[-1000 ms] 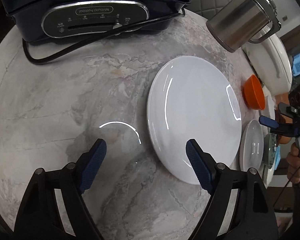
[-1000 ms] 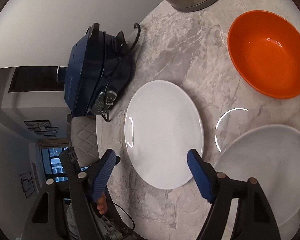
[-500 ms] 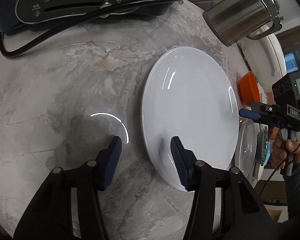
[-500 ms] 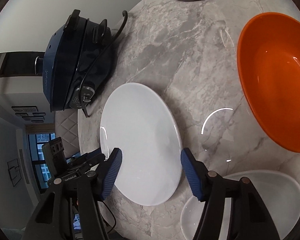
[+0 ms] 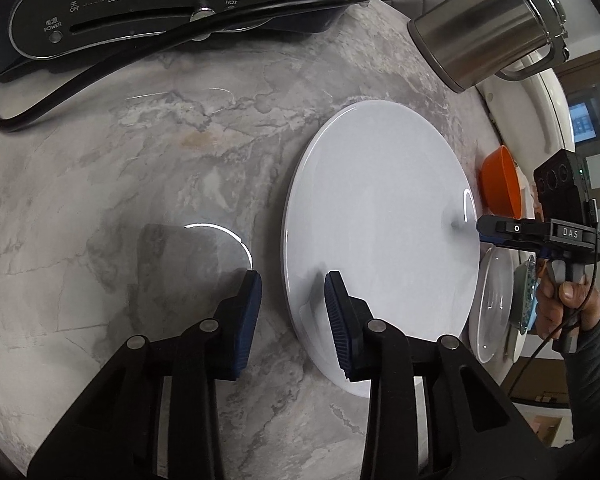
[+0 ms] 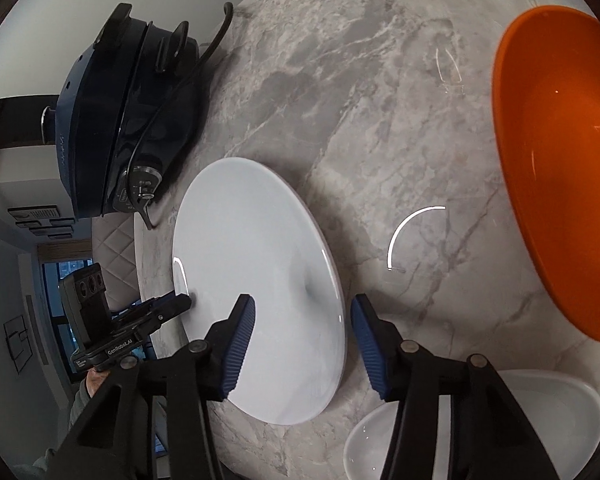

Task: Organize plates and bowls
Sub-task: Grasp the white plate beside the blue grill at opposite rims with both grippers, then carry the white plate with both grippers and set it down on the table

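Note:
A large white plate (image 5: 380,208) lies flat on the marble table. My left gripper (image 5: 294,312) straddles its near left rim, one finger over the plate and the other over the table. Its jaws are closing and the pads stand clear of the rim. My right gripper (image 6: 302,336) straddles the opposite rim of the same plate (image 6: 252,248), jaws also closing, pads apart from it. An orange bowl (image 6: 560,160) sits further right, and a small white dish (image 6: 540,420) lies under my right gripper's arm.
A dark blue electric cooker (image 5: 140,0) with its black cord (image 5: 100,64) stands at the table's back. A steel kettle (image 5: 480,28) stands behind the plate. A patterned dish (image 5: 526,300) lies beyond the small white one. A person's hand (image 5: 560,304) holds the right gripper.
Both grippers have come down onto opposite rims of the large plate, and both pairs of jaws have narrowed. The plate has not moved.

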Tool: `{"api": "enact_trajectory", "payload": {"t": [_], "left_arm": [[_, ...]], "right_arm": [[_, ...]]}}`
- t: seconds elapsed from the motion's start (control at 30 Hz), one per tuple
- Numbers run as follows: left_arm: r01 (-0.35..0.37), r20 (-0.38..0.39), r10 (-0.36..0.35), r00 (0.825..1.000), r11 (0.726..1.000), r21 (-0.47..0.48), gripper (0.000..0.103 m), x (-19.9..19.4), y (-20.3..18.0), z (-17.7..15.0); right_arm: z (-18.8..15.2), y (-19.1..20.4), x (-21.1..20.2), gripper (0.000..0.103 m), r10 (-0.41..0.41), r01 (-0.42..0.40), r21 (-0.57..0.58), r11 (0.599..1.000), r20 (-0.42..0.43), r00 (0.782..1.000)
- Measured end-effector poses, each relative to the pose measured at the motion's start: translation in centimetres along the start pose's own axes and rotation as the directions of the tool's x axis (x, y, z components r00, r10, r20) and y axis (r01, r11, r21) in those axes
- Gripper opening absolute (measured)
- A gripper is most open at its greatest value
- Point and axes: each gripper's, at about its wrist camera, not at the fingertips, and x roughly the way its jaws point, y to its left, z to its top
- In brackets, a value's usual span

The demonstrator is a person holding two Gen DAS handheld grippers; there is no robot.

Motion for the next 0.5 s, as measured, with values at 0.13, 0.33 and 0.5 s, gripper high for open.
{"api": "enact_trajectory", "payload": {"t": [0.13,0.33,0.5], "left_arm": [[-0.004,-0.007,0.004,1.0,1.0,-0.002,0.027,0.2,-0.2,0.4],[-0.022,-0.006,0.022,1.0,1.0,-0.013,0.018,0.3,-0.3,0.4],[-0.036,-0.002,0.036,0.999,0.999,-0.012,0.019,0.4,-0.3,0.3]], "right_arm": [[-0.2,0.1,0.4,0.049,-0.012,0.012,0.001,1.0,-0.01,1.0],[-0.5,-0.4,0.9,0.027,-0.03,0.031,0.027,0.999,-0.031,0.999],[-0.8,-1.1,0.8,0.016,-0.02,0.022,0.047,0.999,-0.035,0.999]]}}
